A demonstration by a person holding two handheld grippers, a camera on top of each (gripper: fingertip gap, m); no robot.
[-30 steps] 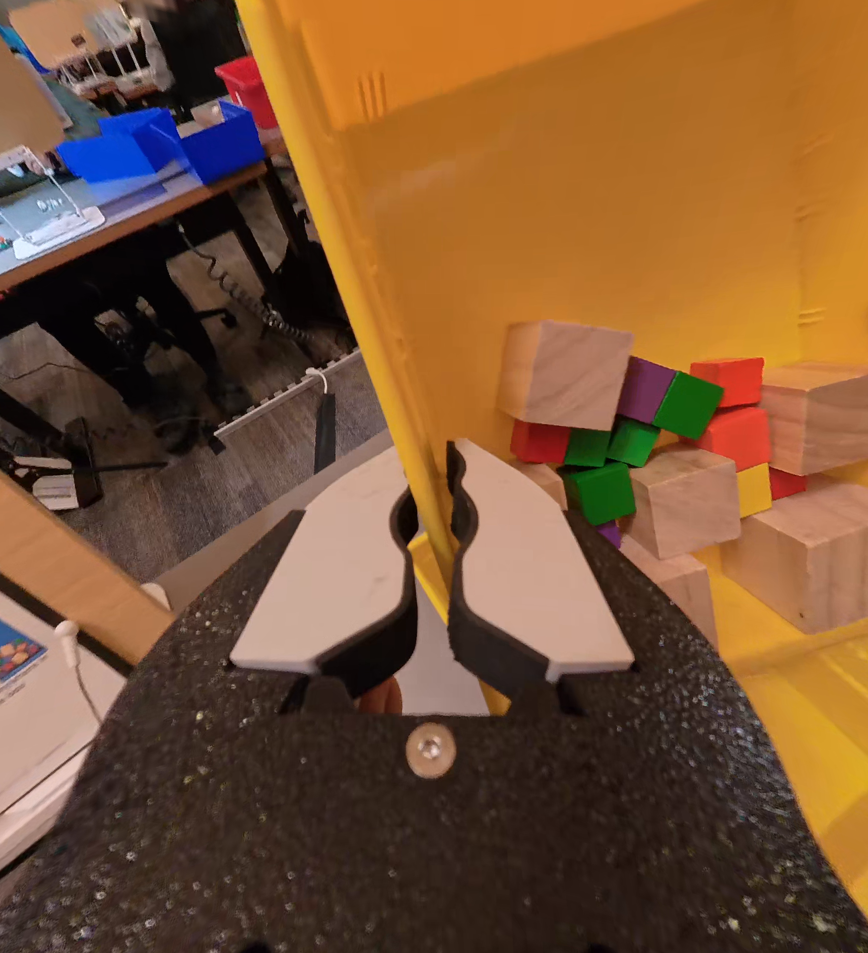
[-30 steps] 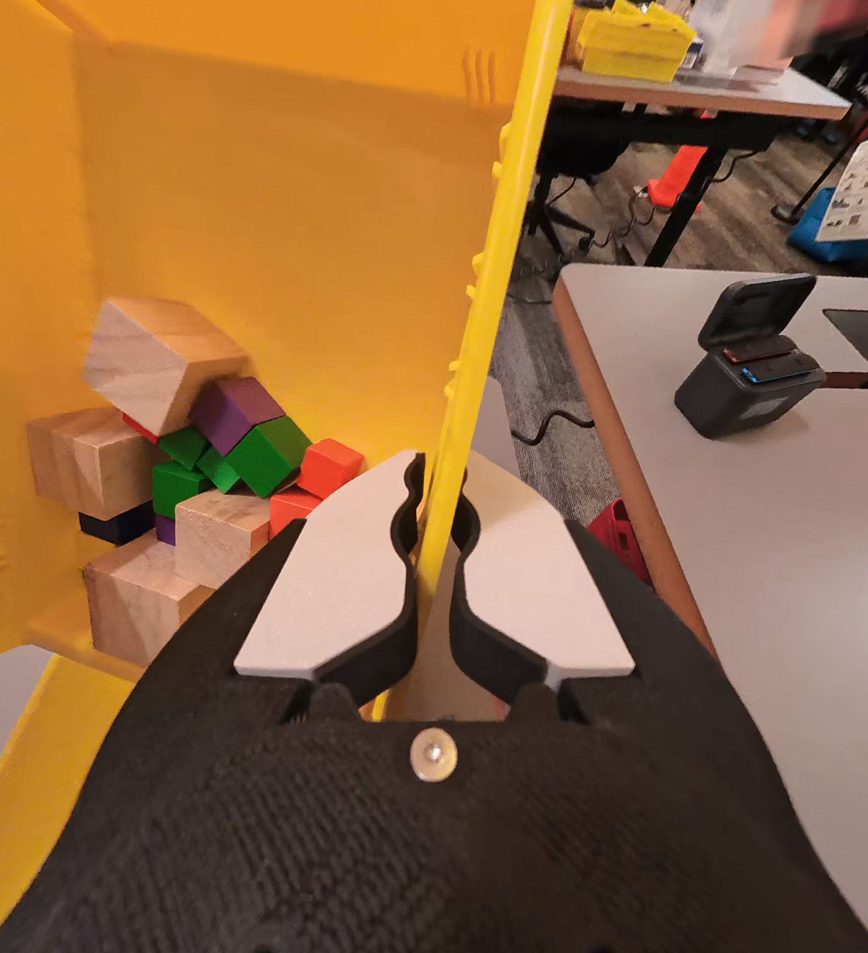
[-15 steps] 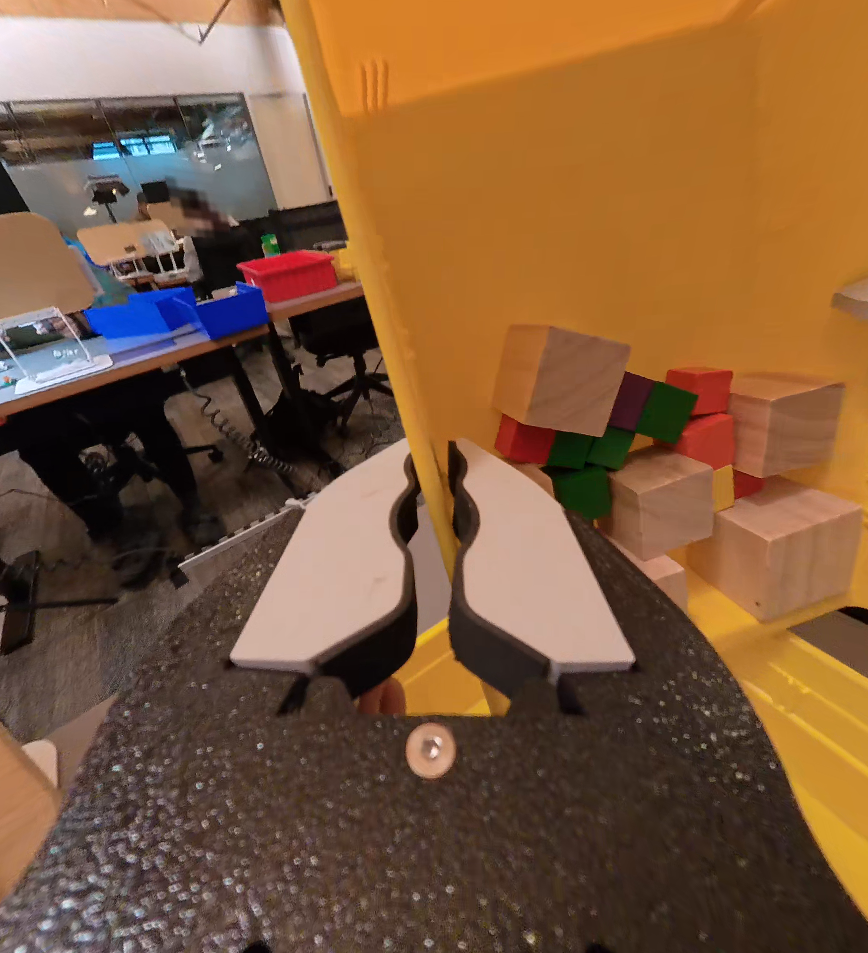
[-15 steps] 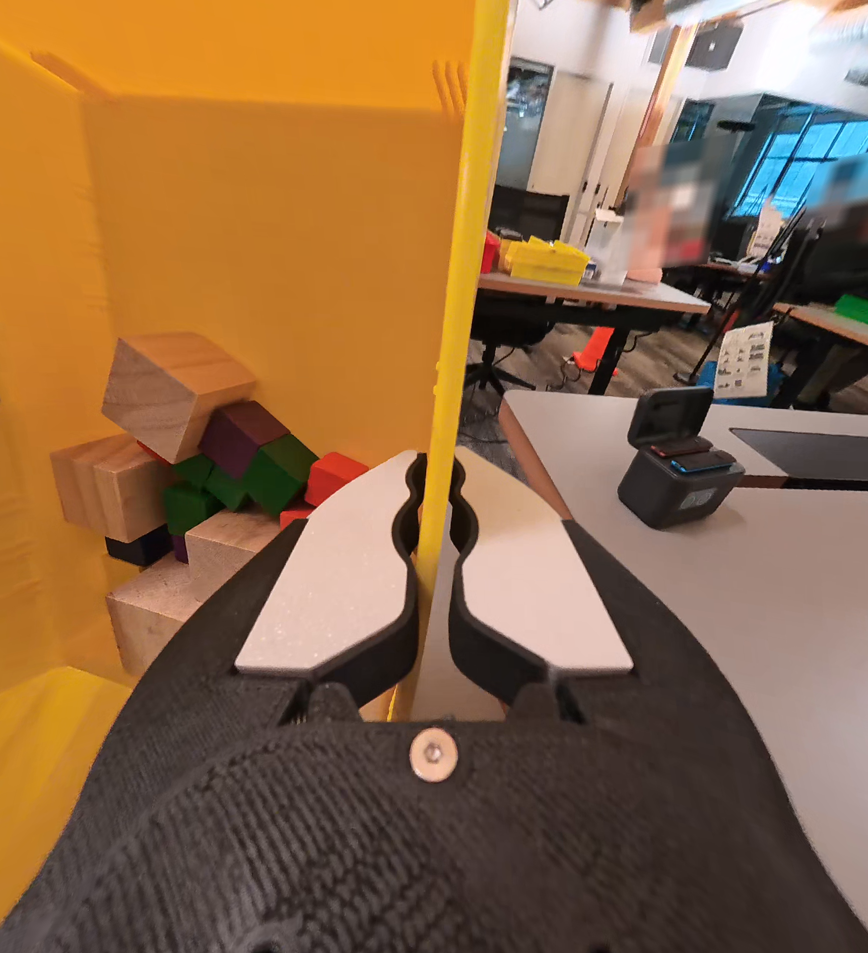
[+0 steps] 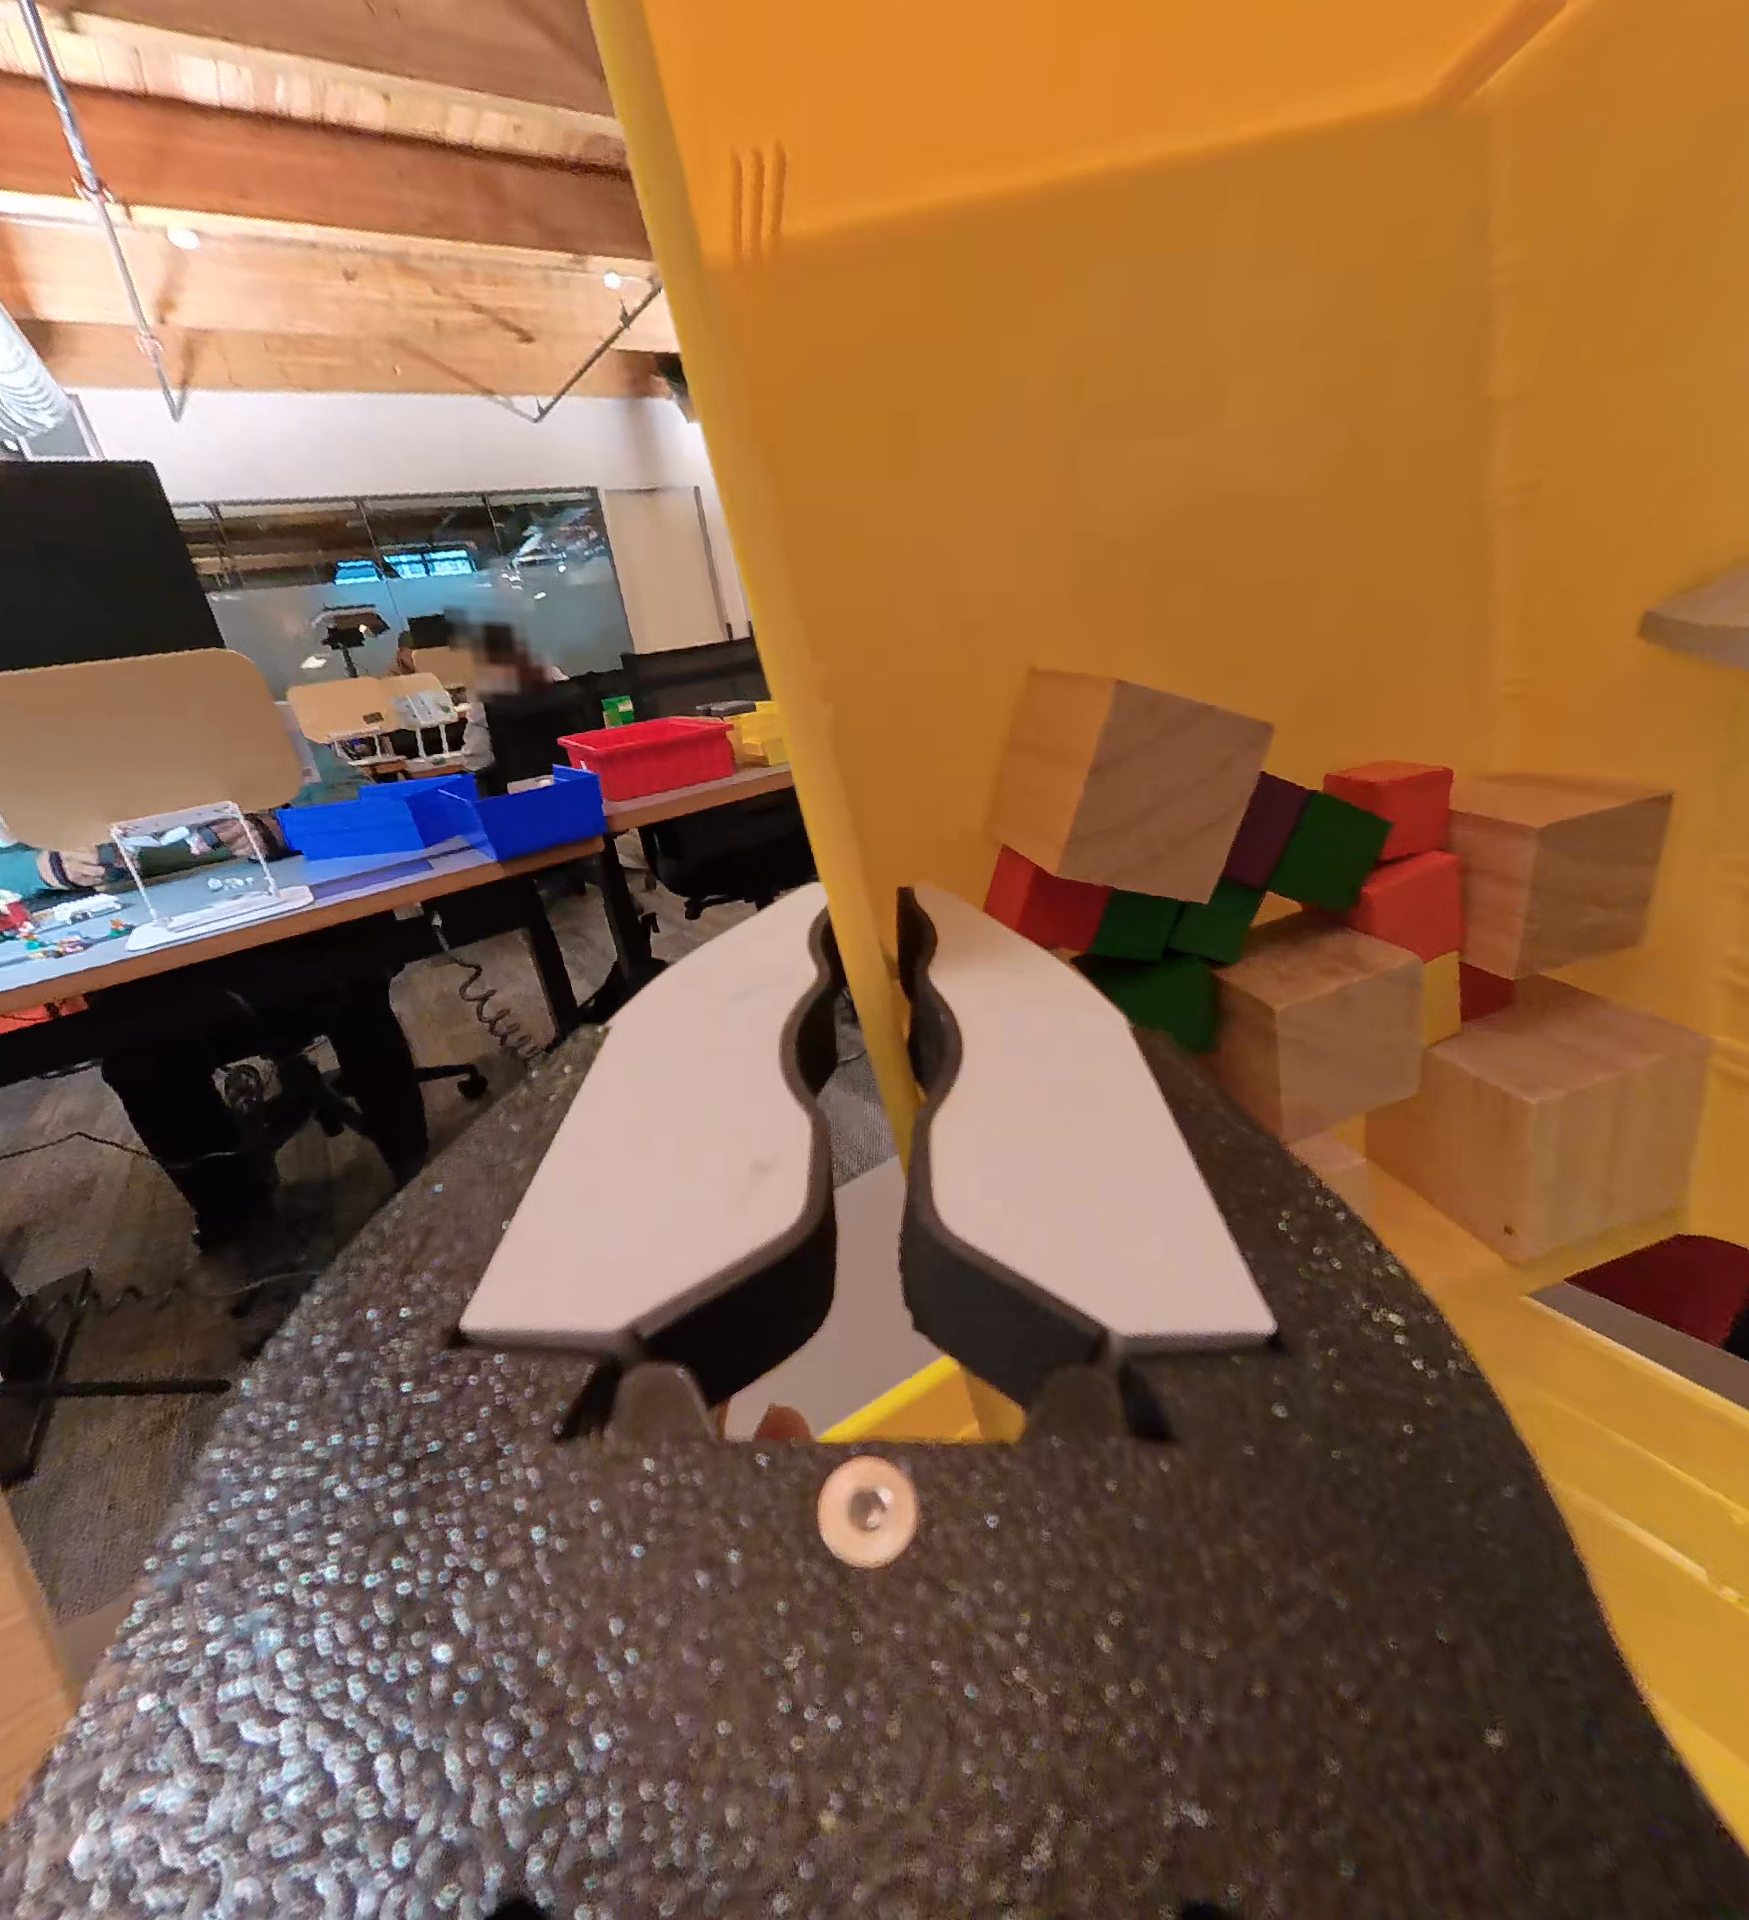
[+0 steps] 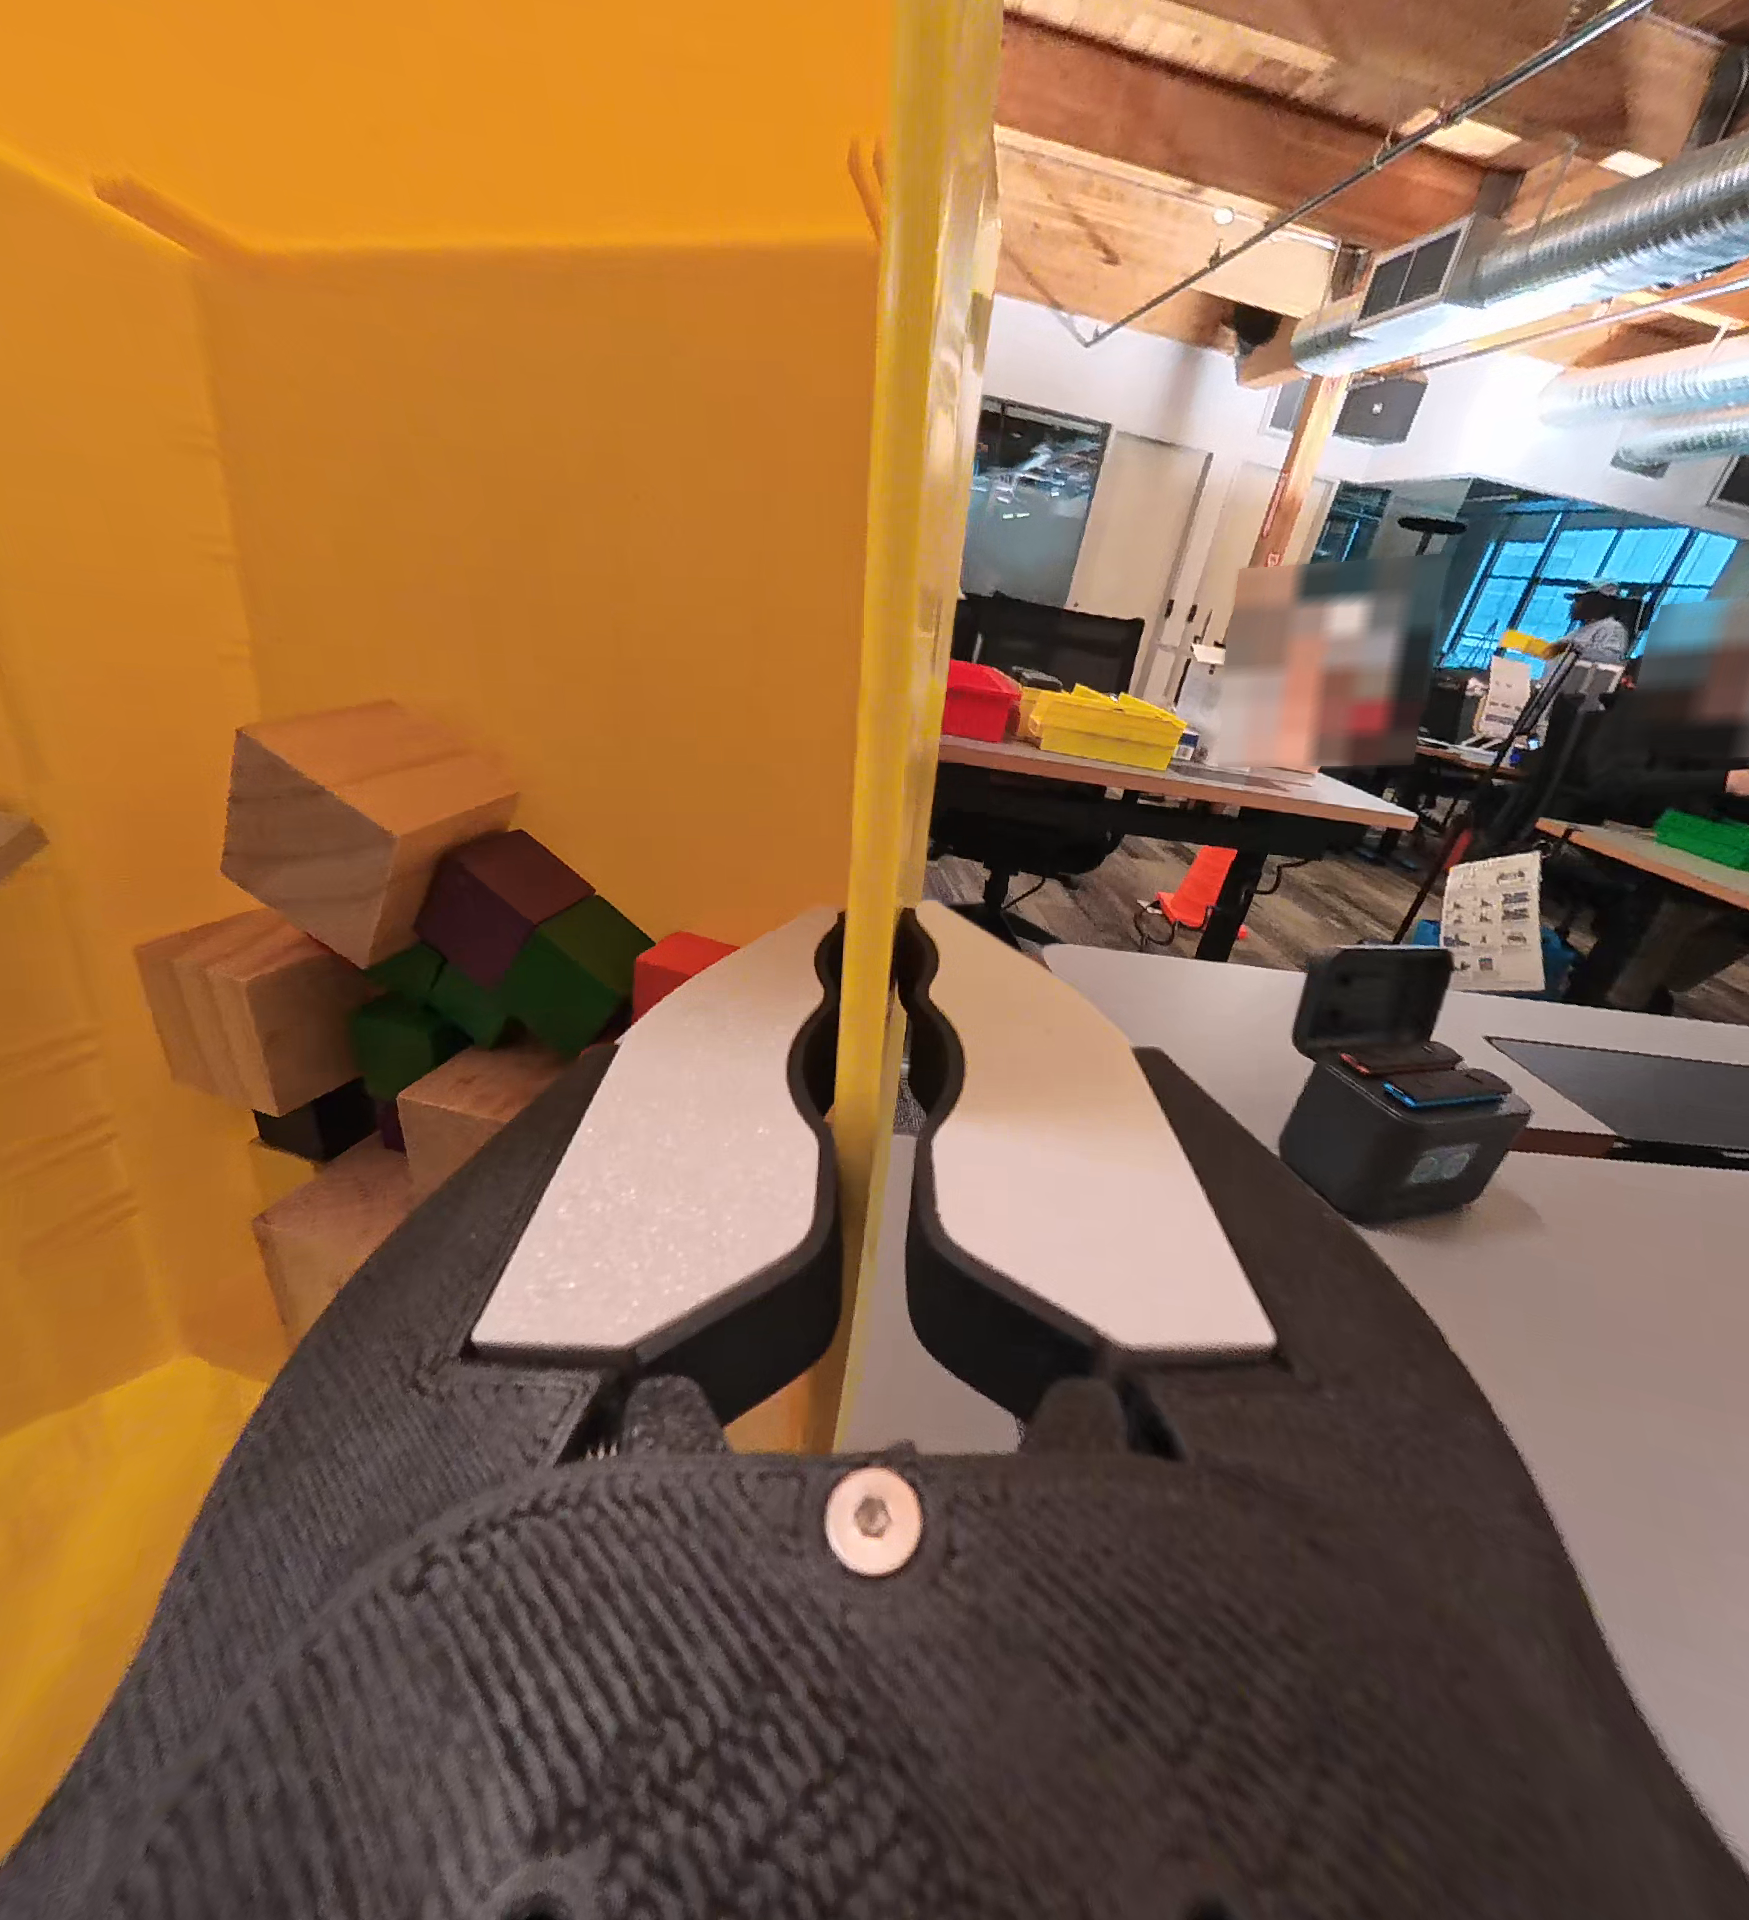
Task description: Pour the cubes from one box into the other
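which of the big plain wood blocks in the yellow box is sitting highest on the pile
The tilted wooden block at the pile's left end, perched on small red and green cubes. The other wooden blocks sit lower, closer to the yellow box edge below.

It was an open workshop-style office. Long desks (image 5: 579,831) held coloured plastic bins (image 5: 646,753), under exposed timber beams (image 5: 278,156) and silver ducts (image 6: 1628,208).
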